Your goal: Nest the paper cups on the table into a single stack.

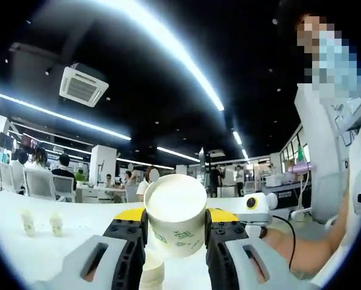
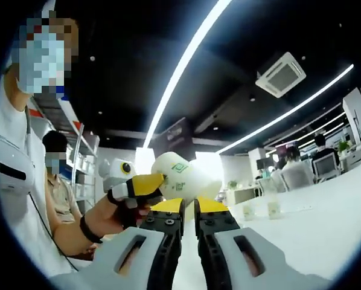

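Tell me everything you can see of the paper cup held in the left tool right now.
The white paper cup with green print sits clamped between the yellow-tipped jaws of the left tool, tilted so its open mouth faces the camera; the inside looks empty. The rim is rolled and round, not crushed. Another white cup lies below it, on the white table. In the right gripper view the same cup shows from the side, held above the table.

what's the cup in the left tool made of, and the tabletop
The cup held in the left tool looks like paper: matte white wall with a green printed logo and a thin rolled rim. A glossy inner coating is possible, but it cannot be told from here. The tabletop looks like smooth white laminate or painted board, with an even, faintly reflective surface; the exact material stays unclear.
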